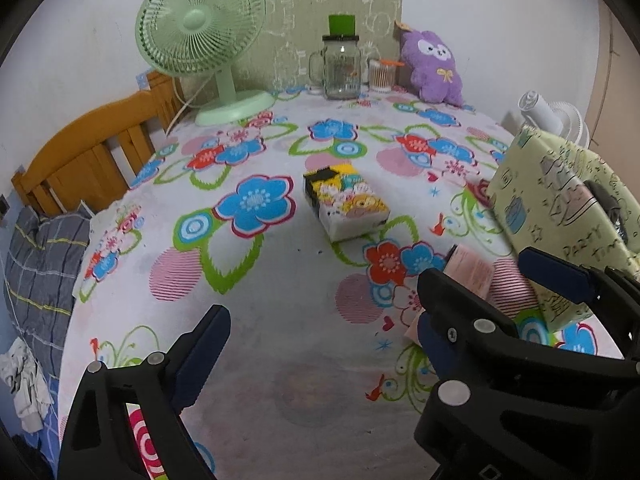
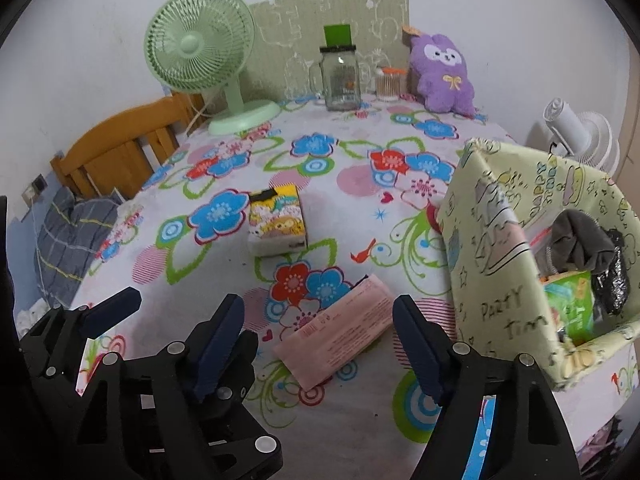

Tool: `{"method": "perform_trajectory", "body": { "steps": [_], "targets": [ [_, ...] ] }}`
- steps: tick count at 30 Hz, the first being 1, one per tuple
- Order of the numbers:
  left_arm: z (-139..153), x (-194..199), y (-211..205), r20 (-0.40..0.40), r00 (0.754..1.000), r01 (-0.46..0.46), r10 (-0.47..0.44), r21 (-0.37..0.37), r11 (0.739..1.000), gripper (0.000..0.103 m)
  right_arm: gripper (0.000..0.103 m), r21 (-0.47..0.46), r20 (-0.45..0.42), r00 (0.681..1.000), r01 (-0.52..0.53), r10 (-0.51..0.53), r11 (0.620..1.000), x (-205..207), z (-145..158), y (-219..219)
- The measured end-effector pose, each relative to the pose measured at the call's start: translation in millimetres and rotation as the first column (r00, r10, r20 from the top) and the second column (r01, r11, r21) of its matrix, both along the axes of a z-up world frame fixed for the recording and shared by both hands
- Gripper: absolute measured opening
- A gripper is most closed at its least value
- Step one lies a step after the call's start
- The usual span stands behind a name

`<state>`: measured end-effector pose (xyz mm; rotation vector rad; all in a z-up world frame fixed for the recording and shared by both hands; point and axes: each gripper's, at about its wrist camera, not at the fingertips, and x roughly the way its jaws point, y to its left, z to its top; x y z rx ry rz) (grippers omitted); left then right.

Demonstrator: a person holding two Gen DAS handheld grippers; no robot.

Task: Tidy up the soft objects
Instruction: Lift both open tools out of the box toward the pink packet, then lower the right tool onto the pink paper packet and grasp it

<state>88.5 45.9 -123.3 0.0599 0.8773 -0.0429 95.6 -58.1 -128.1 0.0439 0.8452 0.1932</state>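
Note:
A pink flat soft pack (image 2: 340,330) lies on the floral tablecloth, between the fingers of my open right gripper (image 2: 318,340), which hovers just above and short of it. A cartoon-print tissue pack (image 2: 276,220) lies mid-table; it also shows in the left wrist view (image 1: 346,204). A purple plush toy (image 2: 442,72) leans on the back wall. A yellow-green fabric box (image 2: 500,248) at the right holds grey cloth, a green packet and a black item. My left gripper (image 1: 320,328) is open and empty, left of the right gripper (image 1: 492,304).
A green desk fan (image 2: 204,52) stands back left. A glass mug jar (image 2: 340,76) and a cotton swab tub (image 2: 389,84) stand at the back. A white fan (image 2: 576,132) is beyond the box. A wooden headboard (image 2: 120,148) and grey bedding (image 2: 68,236) lie left of the table.

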Motion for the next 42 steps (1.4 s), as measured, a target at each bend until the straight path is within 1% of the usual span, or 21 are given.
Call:
{"method": "perform_trajectory", "body": {
  "steps": [4, 7, 12, 17, 19, 22, 24, 26, 30, 31, 33, 38, 42],
  "targets": [
    [-8.0, 6.0, 0.2, -0.021, 1.0, 0.003, -0.003, 0.0, 1.0, 0.095, 0.079, 0.001, -0.026, 1.0, 0.017, -0.017, 1.0, 6.3, -9.9, -0.7],
    [-16.0, 10.0, -2.0, -0.044, 0.999, 0.013, -0.013, 0.002, 1.0, 0.095, 0.075, 0.007, -0.057, 0.998, 0.04, -0.039, 0.999, 11.6, -19.5, -2.5],
    [-23.7, 16.5, -2.3, -0.07, 0.997, 0.018, -0.018, -0.012, 1.0, 0.094, 0.073, 0.013, -0.105, 0.993, 0.06, -0.058, 0.998, 19.2, -31.4, -3.4],
    [-25.9, 21.2, -1.2, -0.075, 0.997, 0.011, -0.012, -0.014, 1.0, 0.094, 0.072, -0.007, -0.093, 0.993, 0.075, -0.076, 0.997, 23.2, -33.3, -1.4],
    [-27.4, 23.1, -1.3, -0.081, 0.997, 0.011, -0.013, -0.016, 1.0, 0.094, 0.067, -0.011, -0.098, 0.992, 0.081, -0.082, 0.997, 25.9, -34.9, -1.3],
    [-29.1, 25.7, -1.4, -0.089, 0.996, 0.011, -0.013, -0.023, 1.0, 0.094, 0.066, -0.017, -0.098, 0.992, 0.077, -0.078, 0.997, 29.3, -36.0, -0.2],
    [-29.6, 26.8, -0.8, -0.092, 0.996, 0.006, -0.009, -0.027, 1.0, 0.094, 0.059, -0.015, -0.105, 0.992, 0.075, -0.076, 0.997, 31.3, -36.8, -0.2],
    [-30.2, 26.5, -0.2, -0.095, 0.995, 0.005, -0.008, -0.031, 1.0, 0.094, 0.055, -0.007, -0.117, 0.991, 0.07, -0.07, 0.998, 33.2, -38.2, 0.6],
    [-30.1, 25.0, -0.3, -0.093, 0.996, 0.009, -0.012, -0.029, 1.0, 0.094, 0.054, -0.014, -0.118, 0.991, 0.064, -0.065, 0.998, 31.4, -39.0, 2.1],
    [-30.1, 24.7, -0.3, -0.093, 0.996, 0.01, -0.013, -0.029, 1.0, 0.094, 0.053, -0.016, -0.12, 0.991, 0.062, -0.063, 0.998, 31.2, -38.9, 2.4],
    [-30.1, 23.6, -0.9, -0.09, 0.996, 0.011, -0.013, -0.025, 1.0, 0.094, 0.042, -0.043, -0.121, 0.991, 0.057, -0.062, 0.997, 30.1, -38.4, 3.6],
    [-29.4, 25.8, -0.2, -0.101, 0.995, 0.001, -0.005, -0.039, 0.999, 0.094, 0.04, -0.044, -0.136, 0.99, 0.042, -0.048, 0.998, 33.2, -36.2, 3.1],
    [-22.4, 32.5, -0.5, -0.084, 0.996, -0.01, 0.007, -0.039, 0.999, 0.094, 0.04, -0.034, -0.121, 0.992, 0.041, -0.045, 0.999, 37.6, -30.0, 2.7]
  ]
}}
